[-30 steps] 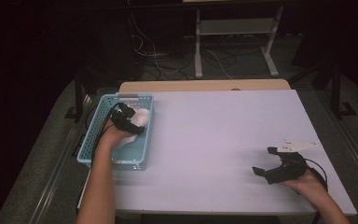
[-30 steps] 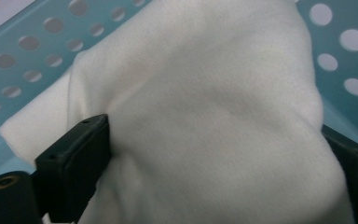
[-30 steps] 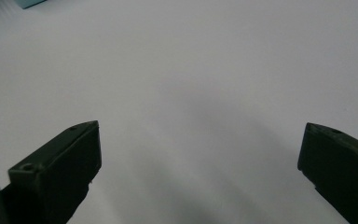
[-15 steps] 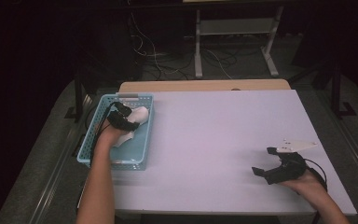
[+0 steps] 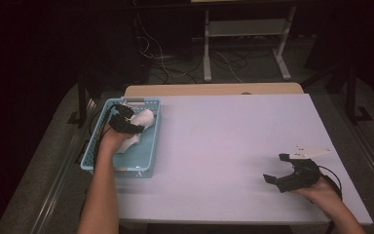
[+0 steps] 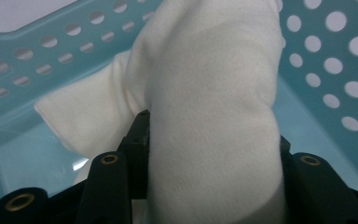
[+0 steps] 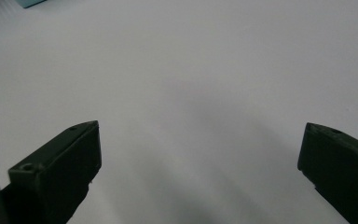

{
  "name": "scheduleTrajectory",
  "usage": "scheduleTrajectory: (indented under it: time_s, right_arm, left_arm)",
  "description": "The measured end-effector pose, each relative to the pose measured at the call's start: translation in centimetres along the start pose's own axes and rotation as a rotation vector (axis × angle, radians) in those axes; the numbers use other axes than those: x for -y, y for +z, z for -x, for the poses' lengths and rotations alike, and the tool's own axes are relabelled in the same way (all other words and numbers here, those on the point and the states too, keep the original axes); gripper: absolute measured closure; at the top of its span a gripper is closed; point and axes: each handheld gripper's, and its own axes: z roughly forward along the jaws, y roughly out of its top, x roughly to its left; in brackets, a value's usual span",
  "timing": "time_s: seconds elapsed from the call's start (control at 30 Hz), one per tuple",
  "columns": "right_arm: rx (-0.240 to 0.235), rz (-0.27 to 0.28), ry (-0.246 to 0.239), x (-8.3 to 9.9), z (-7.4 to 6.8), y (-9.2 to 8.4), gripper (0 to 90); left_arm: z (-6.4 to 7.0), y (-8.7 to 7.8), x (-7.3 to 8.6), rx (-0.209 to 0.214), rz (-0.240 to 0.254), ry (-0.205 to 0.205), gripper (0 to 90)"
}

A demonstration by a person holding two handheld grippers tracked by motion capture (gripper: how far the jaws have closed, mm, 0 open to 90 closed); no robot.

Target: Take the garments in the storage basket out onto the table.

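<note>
I can read no brand, label or lettering anywhere. My left tongs (image 5: 132, 123) sit inside the blue perforated basket (image 5: 148, 168) at the counter's (image 5: 233, 146) left edge; their jaws have just been closing and now press both flanks of the white cloth (image 6: 209, 107), which bulges up between them. My right tongs (image 5: 283, 169) rest on the bare counter near its right front corner, jaws spread wide with nothing between them. The cloth's lower folds are hidden behind the jaws, and the far room is too dark to make out.
</note>
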Motion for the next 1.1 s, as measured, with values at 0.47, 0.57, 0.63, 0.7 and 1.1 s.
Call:
scheduleTrajectory:
  time_s: [0.47,0.57,0.63,0.7,1.1]
  right_arm:
    - [-0.003,0.0,-0.004,0.0,0.0,0.0,0.0]
    - [-0.004,0.001,-0.005,0.0,0.0,-0.1,0.0]
    - [-0.004,0.0,-0.004,0.0,0.0,0.0,0.0]
    - [-0.005,-0.002,-0.006,0.0,0.0,0.0,0.0]
    - [-0.012,0.001,0.002,0.0,0.0,0.0,0.0]
  left_arm:
    - [-0.2,-1.3,-0.5,0.052,0.027,-0.072,50.5]
    - [-0.1,-1.7,-0.8,0.064,0.033,-0.088,50.5]
    - [0.0,-1.9,-1.0,0.07,0.034,-0.1,50.4]
    - [0.1,-2.1,-1.2,0.077,0.031,-0.114,50.5]
    - [0.4,-3.6,-1.9,0.094,0.048,-0.148,50.5]
